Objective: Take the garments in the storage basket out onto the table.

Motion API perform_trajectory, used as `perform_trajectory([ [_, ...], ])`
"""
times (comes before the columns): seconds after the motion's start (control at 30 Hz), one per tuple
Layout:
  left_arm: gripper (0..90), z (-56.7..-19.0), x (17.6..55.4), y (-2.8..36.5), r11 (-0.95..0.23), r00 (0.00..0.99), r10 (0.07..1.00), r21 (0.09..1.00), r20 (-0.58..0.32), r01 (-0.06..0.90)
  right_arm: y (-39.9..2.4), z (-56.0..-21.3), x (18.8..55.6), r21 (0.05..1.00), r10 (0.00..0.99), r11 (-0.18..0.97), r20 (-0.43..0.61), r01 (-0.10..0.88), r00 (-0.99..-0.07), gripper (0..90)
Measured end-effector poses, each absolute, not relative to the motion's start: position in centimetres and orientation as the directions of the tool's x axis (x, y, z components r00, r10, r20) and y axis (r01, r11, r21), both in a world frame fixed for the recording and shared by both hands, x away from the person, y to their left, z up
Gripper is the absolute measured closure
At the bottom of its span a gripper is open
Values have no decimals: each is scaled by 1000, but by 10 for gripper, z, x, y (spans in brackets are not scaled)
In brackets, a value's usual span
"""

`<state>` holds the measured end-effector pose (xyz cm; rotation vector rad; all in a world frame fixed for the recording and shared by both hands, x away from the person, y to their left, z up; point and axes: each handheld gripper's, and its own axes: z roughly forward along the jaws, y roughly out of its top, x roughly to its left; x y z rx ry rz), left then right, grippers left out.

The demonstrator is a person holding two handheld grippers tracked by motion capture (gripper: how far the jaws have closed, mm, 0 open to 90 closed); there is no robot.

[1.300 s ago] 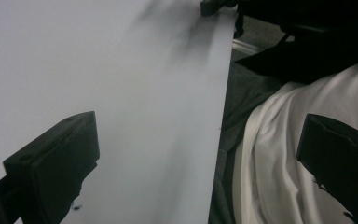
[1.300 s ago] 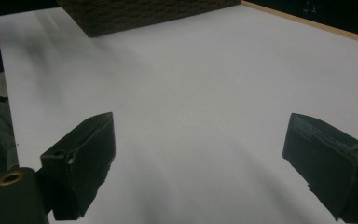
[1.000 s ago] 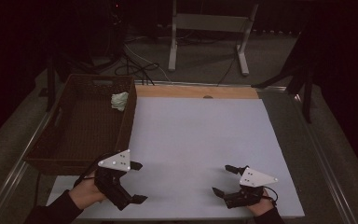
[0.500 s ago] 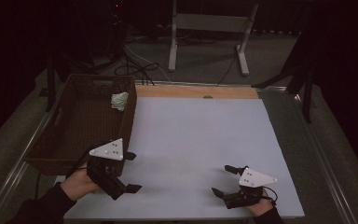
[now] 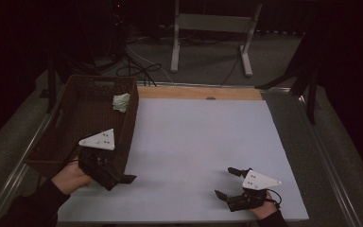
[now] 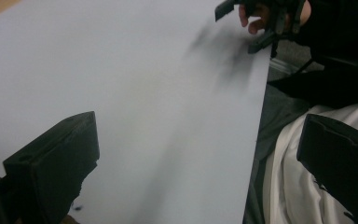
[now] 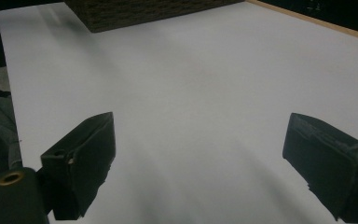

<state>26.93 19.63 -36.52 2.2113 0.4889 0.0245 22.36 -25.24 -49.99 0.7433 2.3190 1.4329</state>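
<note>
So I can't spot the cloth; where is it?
In the high view, the pale cloth lies in the far right corner of the basket, on the table's left side.

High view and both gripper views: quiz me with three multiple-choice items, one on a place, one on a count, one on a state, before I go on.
1. Where does the dark brown woven wicker basket sit?
A. at the white table top's left edge
B. at its right edge
C. at its centre

2. How many pale crumpled cloths lie in that basket?
A. none
B. one
C. three

3. How do the left gripper and the right gripper stand?
A. both shut
B. one shut on a cloth
C. both open, holding nothing

Answers: 1 A, the high view shows it along the left side. 2 B, a single cloth lies at its far corner. 3 C, each gripper view shows its fingers wide apart over bare table.
</note>
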Motion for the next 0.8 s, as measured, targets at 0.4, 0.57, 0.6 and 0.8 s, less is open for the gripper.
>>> perform_trajectory([
  [0.4, 1, -351, 282, 215, -545, 903, 411, 761, -122, 351, -252, -500, 224, 895, 578, 361, 6, 262, -816, 96],
  [0.57, 1, -346, 288, 222, -533, 894, 432, 766, -118, 359, -252, -500, 224, 896, 576, 360, 7, 261, -817, 96],
  [0.6, 1, -344, 289, 223, -533, 893, 434, 765, -118, 361, -252, -500, 224, 896, 576, 360, 6, 261, -817, 96],
  [0.8, 1, -339, 298, 231, -506, 877, 464, 775, -124, 378, -252, -500, 224, 897, 575, 359, 7, 260, -818, 96],
])
